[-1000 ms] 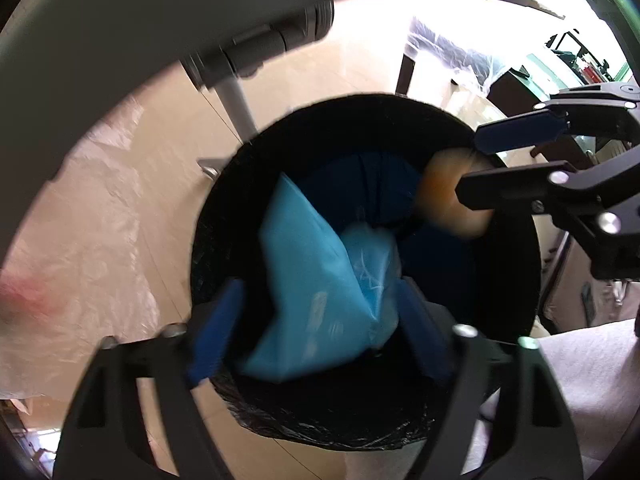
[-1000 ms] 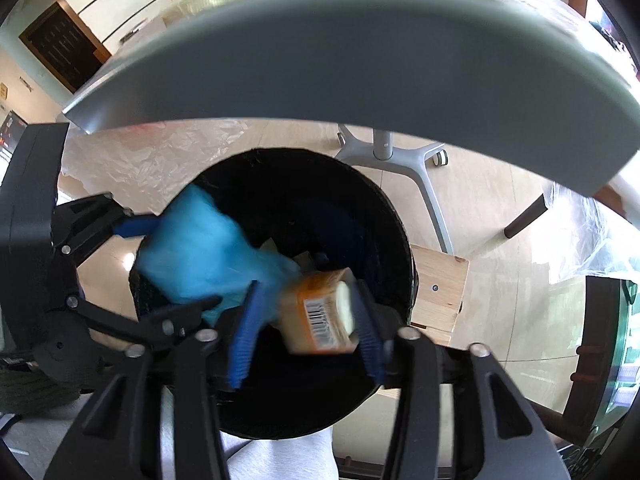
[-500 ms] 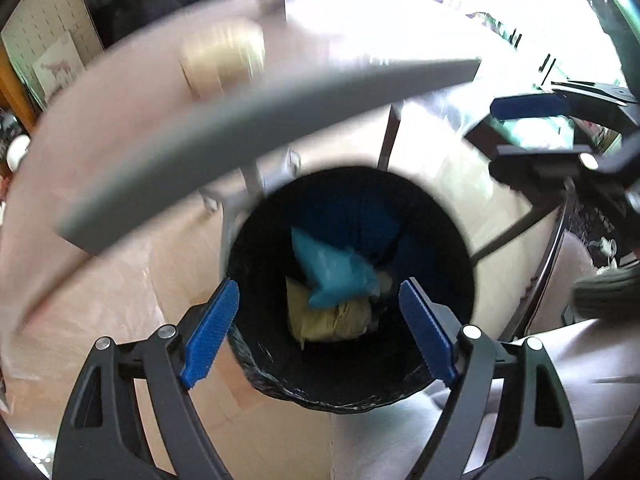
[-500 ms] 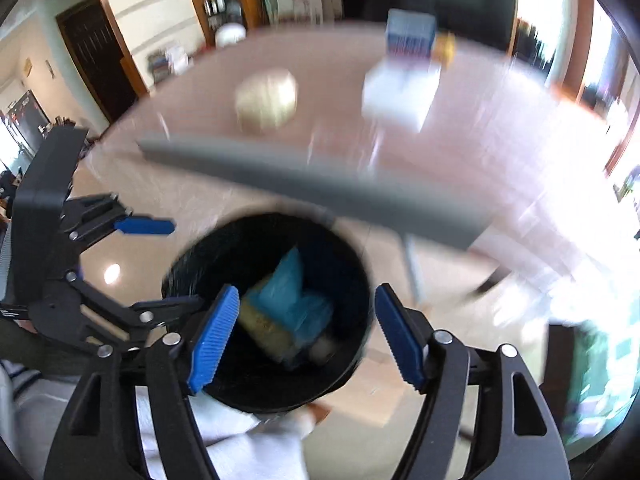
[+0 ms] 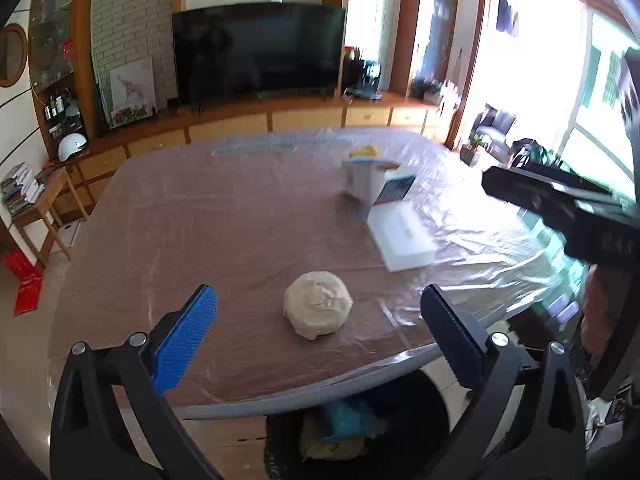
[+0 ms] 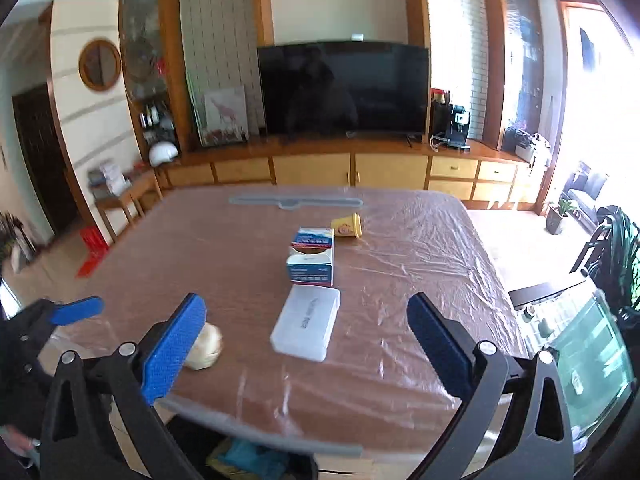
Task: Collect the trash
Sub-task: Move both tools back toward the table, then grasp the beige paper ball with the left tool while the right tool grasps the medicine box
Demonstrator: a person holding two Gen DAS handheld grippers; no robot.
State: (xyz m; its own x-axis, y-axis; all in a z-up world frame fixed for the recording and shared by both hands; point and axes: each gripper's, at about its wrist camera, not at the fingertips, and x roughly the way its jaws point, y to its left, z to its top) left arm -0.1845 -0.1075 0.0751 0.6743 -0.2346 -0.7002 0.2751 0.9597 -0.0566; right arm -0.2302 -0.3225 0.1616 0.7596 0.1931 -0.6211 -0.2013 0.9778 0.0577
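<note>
A cream crumpled paper ball (image 5: pixel 318 310) (image 6: pixel 206 346) lies near the front edge of the table (image 5: pixel 200 220), which is covered in clear plastic. Farther back are a flat white box (image 5: pixel 402 236) (image 6: pixel 306 328), a blue-and-white carton (image 6: pixel 311 256) and a yellow cup (image 6: pixel 347 226) on its side. Below the table edge stands the black bin (image 5: pixel 424 412) with a blue bag (image 5: pixel 352 420) and yellowish trash in it. My left gripper (image 5: pixel 317 294) and right gripper (image 6: pixel 306 302) hang above the table edge. The jaws of both are opening, with nothing between them.
A dark television (image 6: pixel 344 88) stands on a long wooden cabinet (image 6: pixel 352 166) behind the table. On the left are a small side table (image 5: pixel 36 200) and a red object (image 5: pixel 24 284) on the floor. A dark chair (image 6: pixel 608 248) stands by the bright window on the right.
Both grippers let go of the blue bag and the orange carton into the bin. They then rose from over the bin to above the table edge, and their jaws widened.
</note>
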